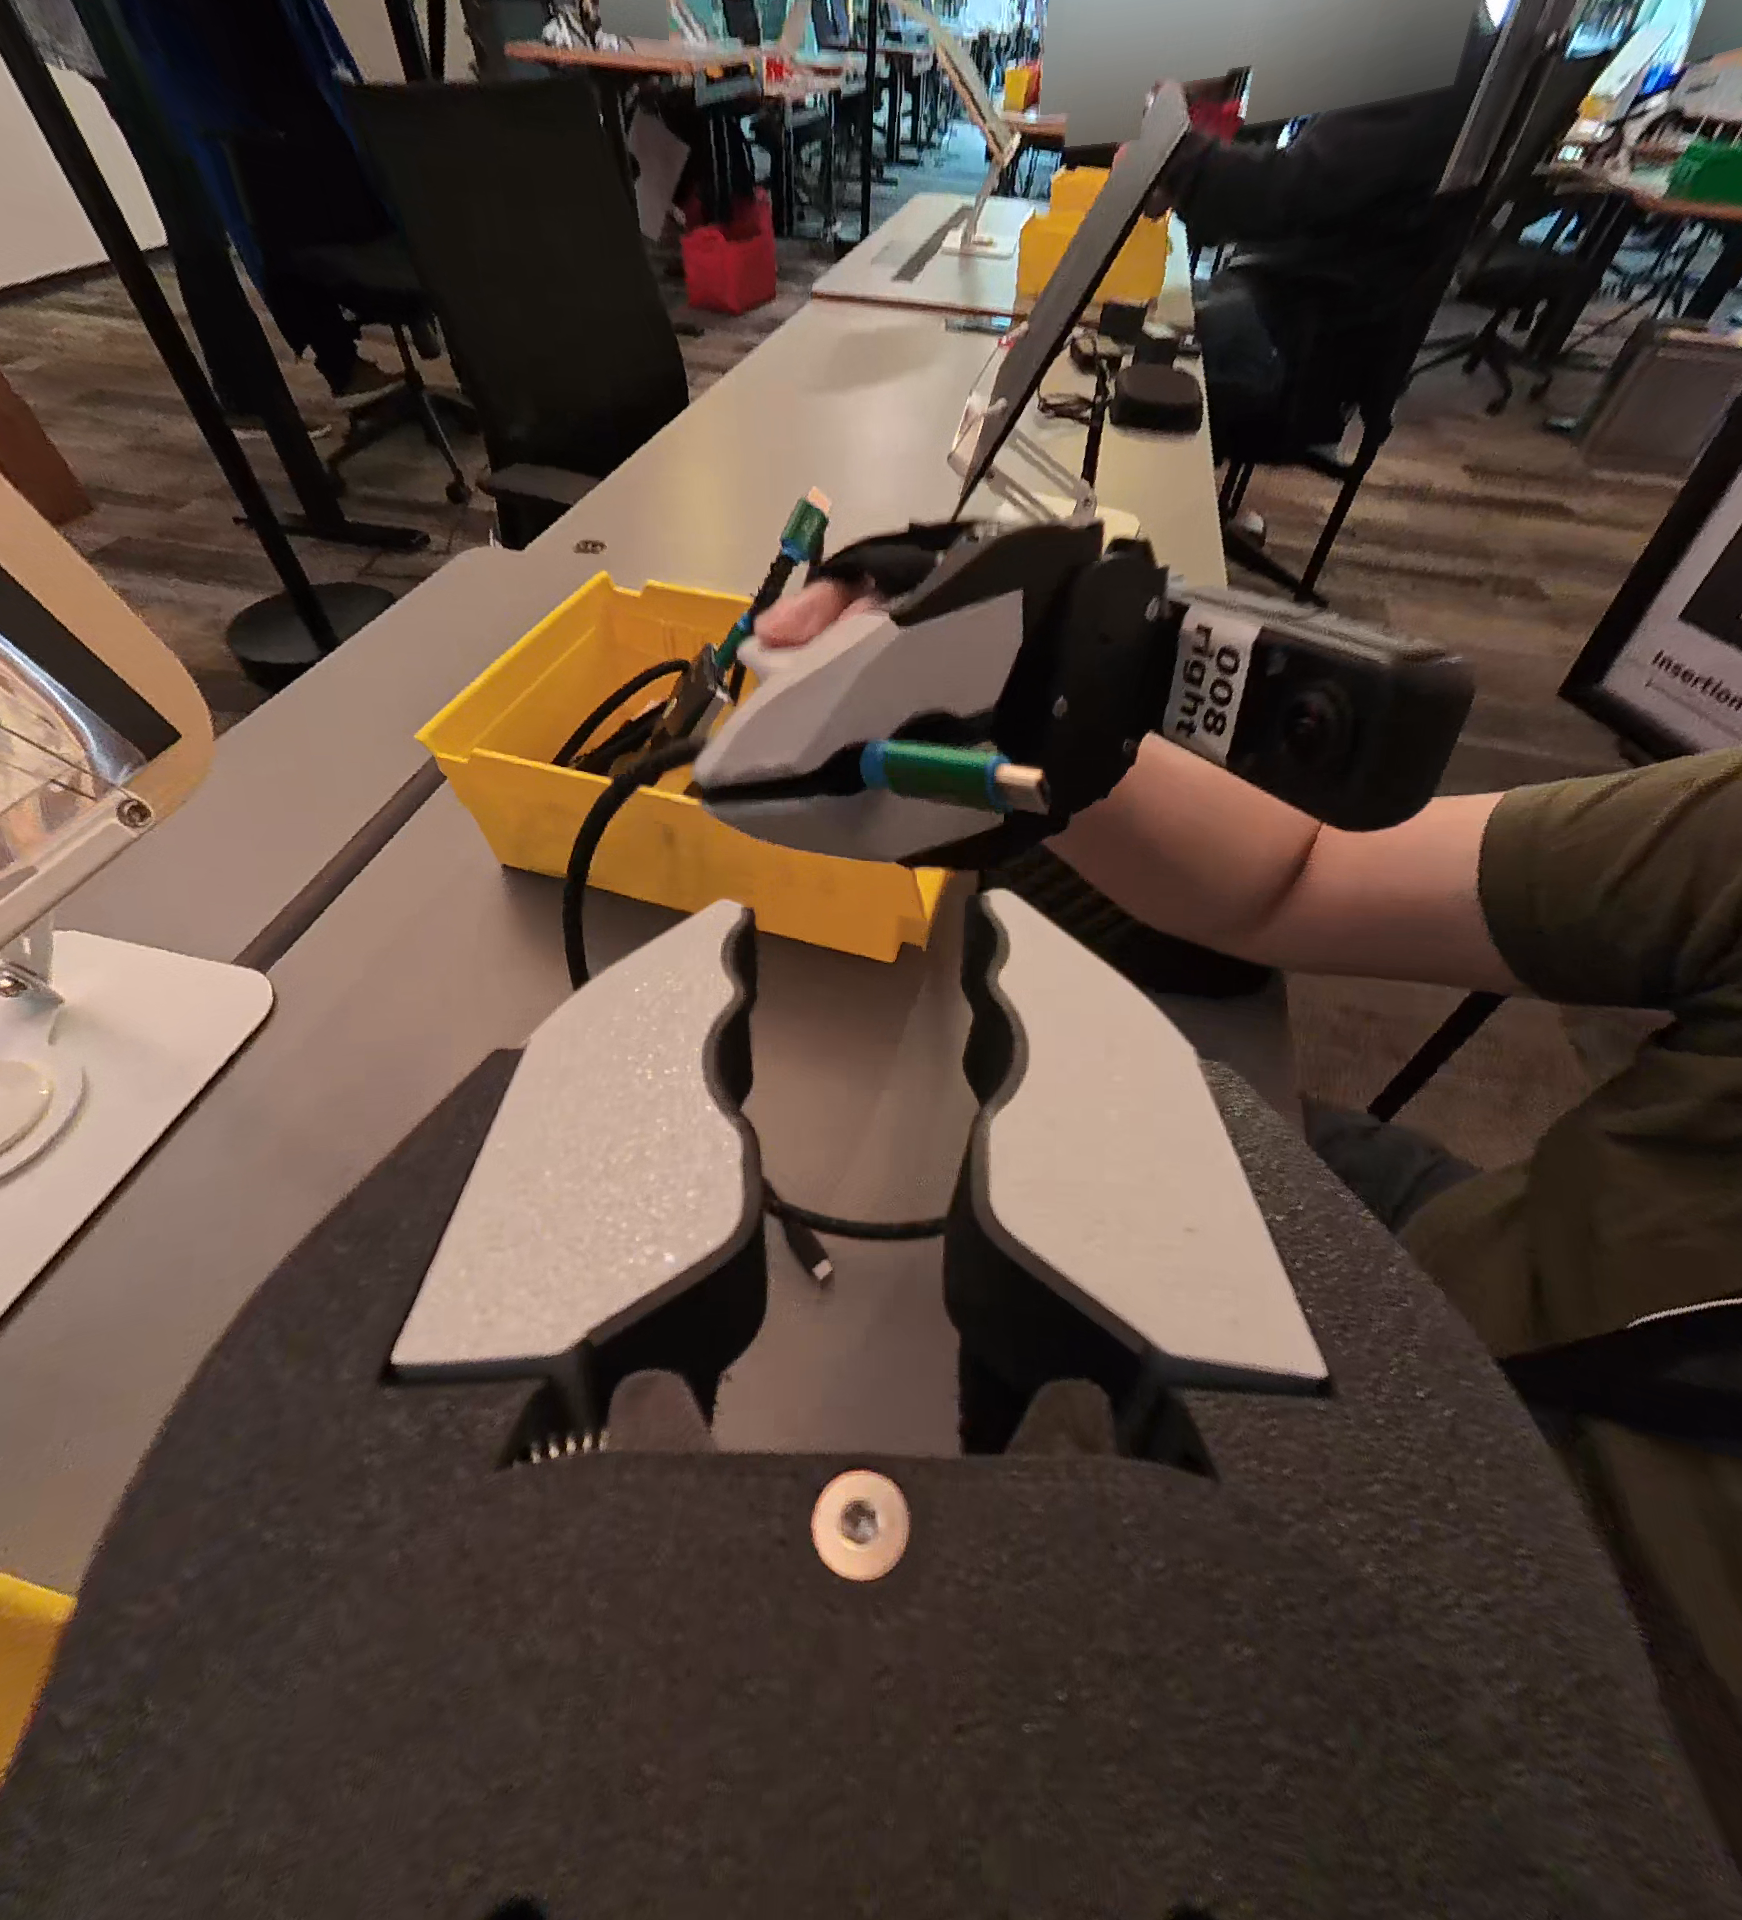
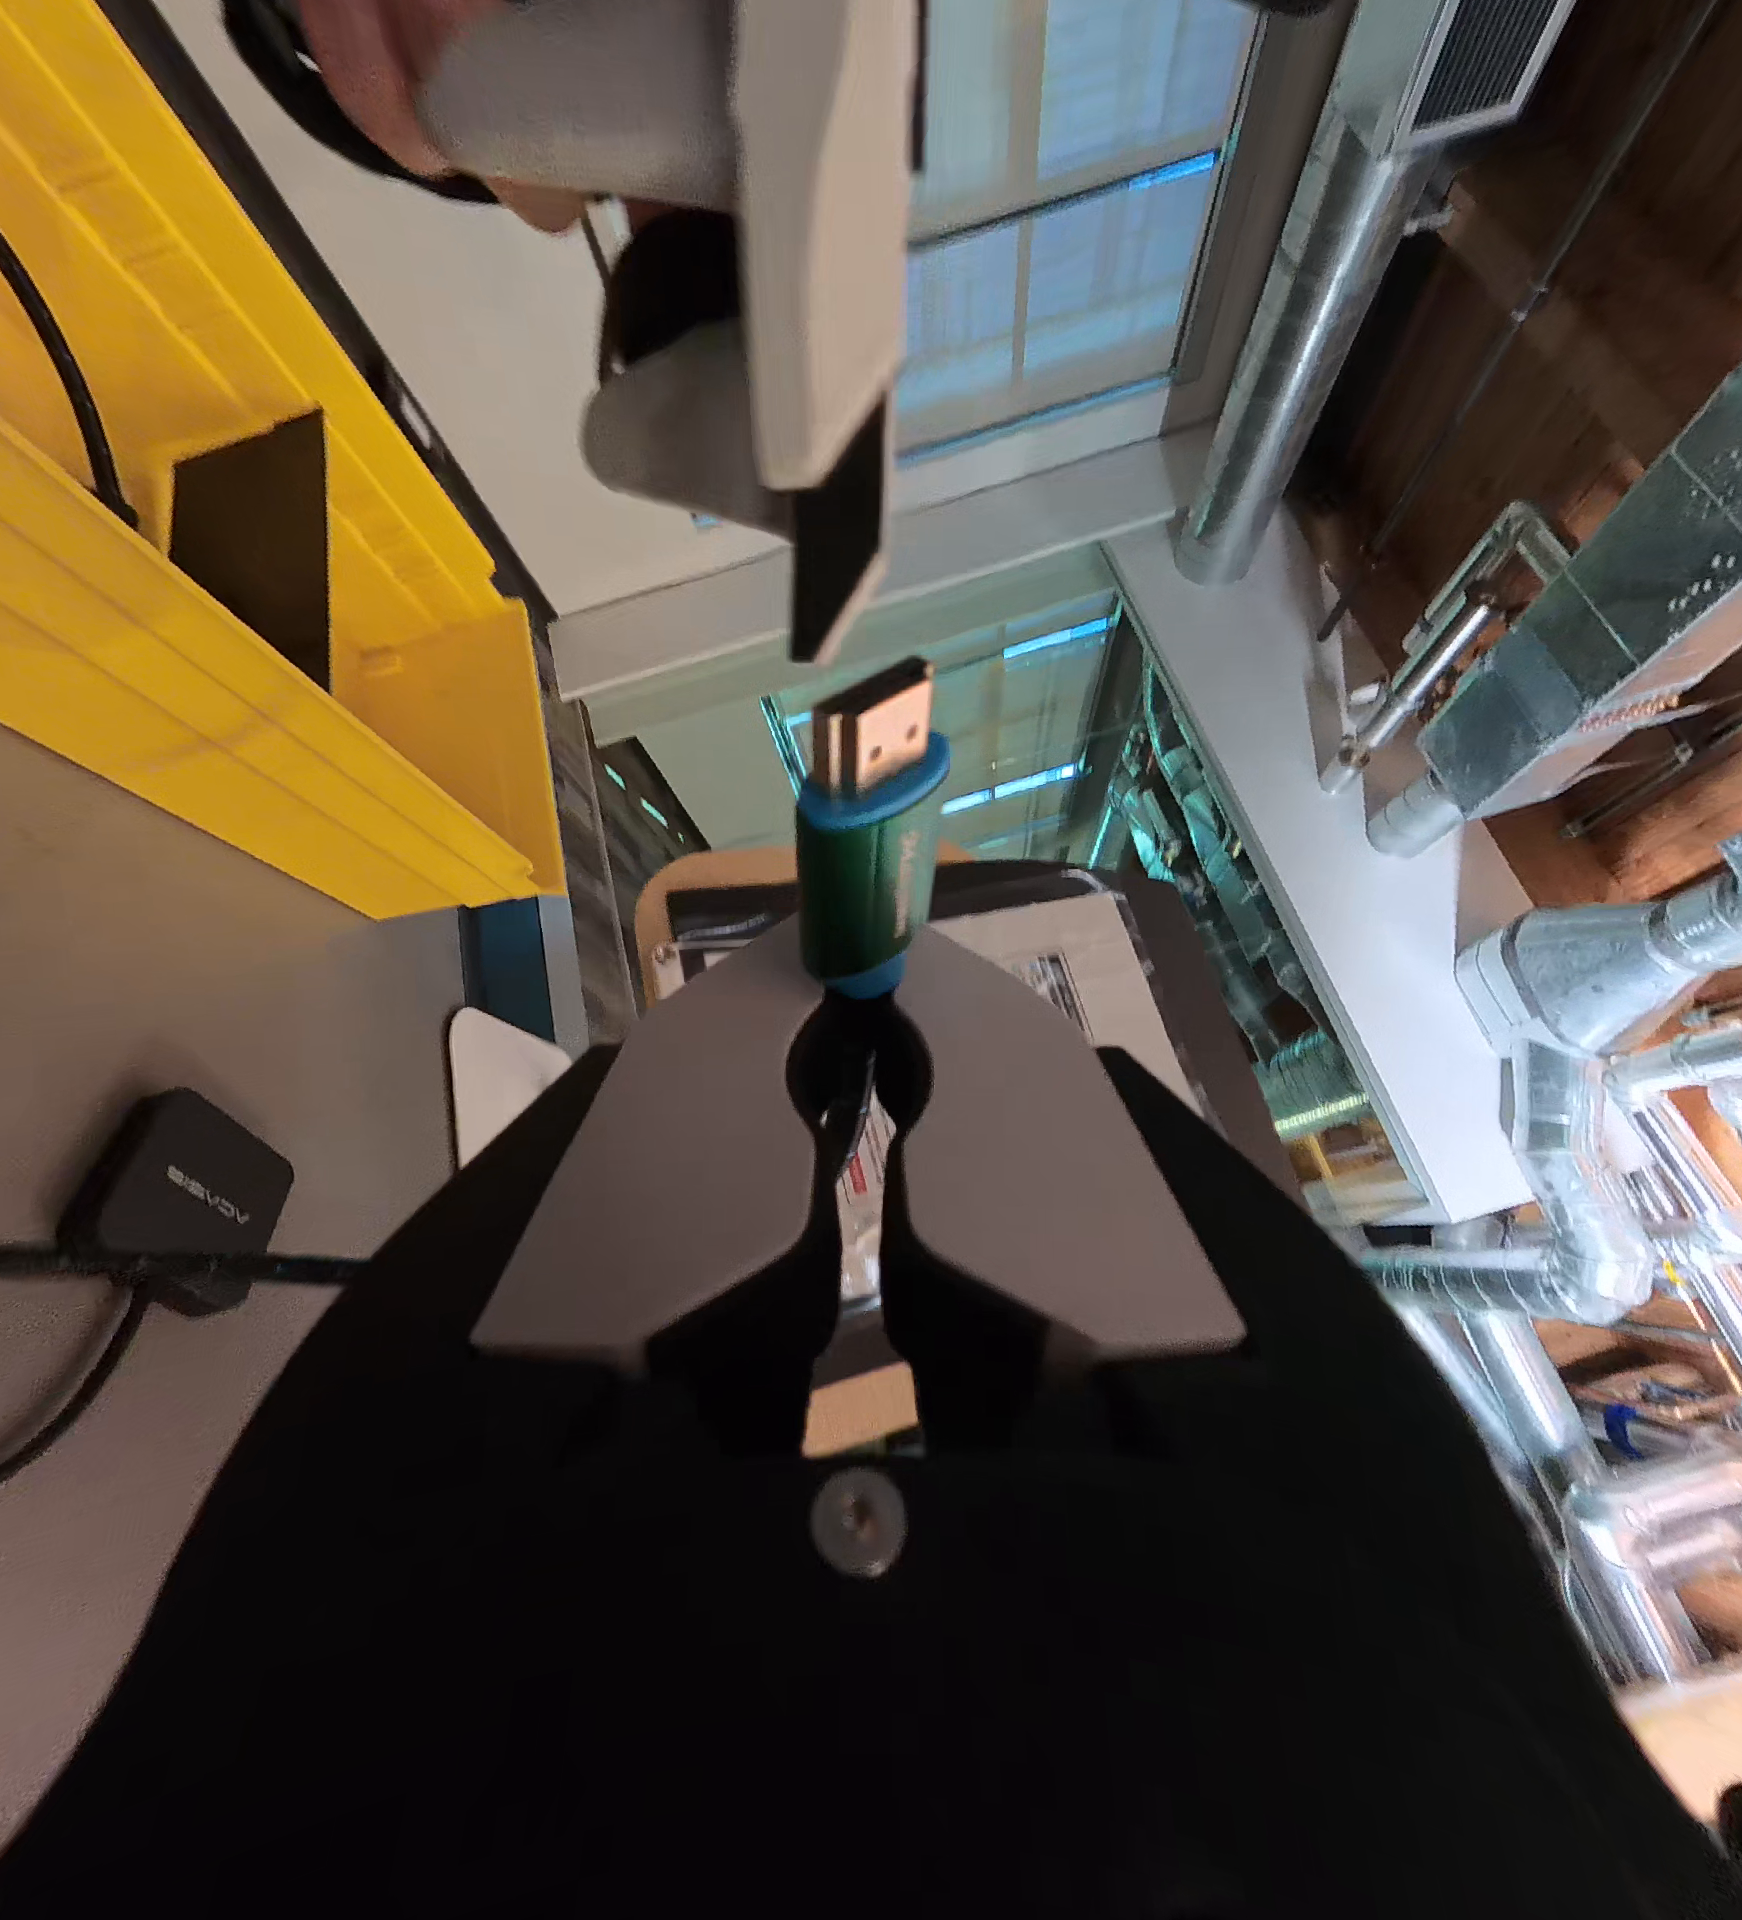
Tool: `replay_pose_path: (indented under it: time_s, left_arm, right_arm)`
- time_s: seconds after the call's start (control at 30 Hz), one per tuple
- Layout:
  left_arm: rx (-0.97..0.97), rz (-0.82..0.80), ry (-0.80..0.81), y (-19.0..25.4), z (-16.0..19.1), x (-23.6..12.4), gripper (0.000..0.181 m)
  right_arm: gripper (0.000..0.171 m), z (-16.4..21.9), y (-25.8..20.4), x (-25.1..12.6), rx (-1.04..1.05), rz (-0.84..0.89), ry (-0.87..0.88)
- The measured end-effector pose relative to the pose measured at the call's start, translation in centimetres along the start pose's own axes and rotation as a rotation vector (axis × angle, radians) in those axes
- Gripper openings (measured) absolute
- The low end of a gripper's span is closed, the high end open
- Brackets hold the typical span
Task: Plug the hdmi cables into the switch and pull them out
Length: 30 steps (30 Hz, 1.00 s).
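Pick-up step: right tool (image 2: 862, 997) clamped on a green HDMI plug (image 2: 862, 883), held sideways above the yellow bin (image 1: 659, 831); left tool (image 1: 856, 997) apart, empty, over the grey worktop (image 1: 379, 790). Next — carry the plug to the switch (image 2: 176, 1179) and align it with a port. Open office beyond.
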<state>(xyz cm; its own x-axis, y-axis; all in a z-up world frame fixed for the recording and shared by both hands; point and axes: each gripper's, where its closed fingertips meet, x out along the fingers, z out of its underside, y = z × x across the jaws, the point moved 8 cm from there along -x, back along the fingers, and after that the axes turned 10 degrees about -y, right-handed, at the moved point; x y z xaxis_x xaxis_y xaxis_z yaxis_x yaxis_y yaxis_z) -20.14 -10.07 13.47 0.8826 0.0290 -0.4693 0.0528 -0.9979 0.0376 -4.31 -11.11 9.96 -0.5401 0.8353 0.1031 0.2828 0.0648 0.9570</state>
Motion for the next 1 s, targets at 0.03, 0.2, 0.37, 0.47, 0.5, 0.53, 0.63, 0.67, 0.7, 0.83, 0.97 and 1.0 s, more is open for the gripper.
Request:
replay_pose_path:
  time_s: [0.03,0.2,0.37,0.47,0.5,0.53,0.63,0.67,0.7,0.83,0.97,1.0]
  left_arm:
    - [0.007,-0.004,-0.022,-0.2,0.2,0.3,0.037]
    - [0.036,-0.080,-0.152,-1.5,1.4,2.1,0.037]
    - [-0.077,-0.091,-0.247,-3.3,2.4,4.8,0.039]
    - [-0.160,0.001,-0.274,-3.8,2.7,7.0,0.041]
    - [-0.180,0.051,-0.287,-3.7,2.8,7.7,0.042]
    - [-0.198,0.095,-0.301,-3.5,2.8,8.3,0.042]
    - [-0.200,0.153,-0.355,-2.8,2.9,9.8,0.044]
    - [-0.187,0.156,-0.376,-2.6,2.9,10.2,0.046]
    - [-0.172,0.155,-0.400,-2.3,3.0,10.4,0.048]
    - [-0.159,0.114,-0.469,-2.0,3.2,10.4,0.054]
    - [-0.232,0.060,-0.446,-2.0,2.8,10.2,0.053]
    - [-0.239,0.016,-0.469,-2.1,2.9,10.3,0.054]
  right_arm:
    - [0.001,0.3,0.3,0.1,0.015,0.003,-0.033]
    - [0.001,2.3,3.0,-0.1,0.126,-0.006,-0.259]
    - [0.001,3.9,5.1,-1.1,0.172,0.002,-0.448]
    - [0.001,4.5,5.3,-1.3,0.162,-0.026,-0.508]
    - [0.001,4.7,5.3,-1.3,0.159,-0.032,-0.526]
    - [0.001,4.9,5.3,-1.3,0.159,-0.035,-0.535]
    - [0.001,5.2,5.4,-1.4,0.170,-0.045,-0.546]
    - [0.001,5.3,5.5,-1.4,0.173,-0.046,-0.548]
    - [0.001,5.3,5.5,-1.4,0.174,-0.045,-0.548]
    - [0.001,5.6,6.0,-1.8,0.189,-0.038,-0.573]
    - [0.001,5.8,6.8,-2.4,0.219,-0.012,-0.616]
    - [0.001,5.8,7.0,-2.5,0.229,0.001,-0.619]
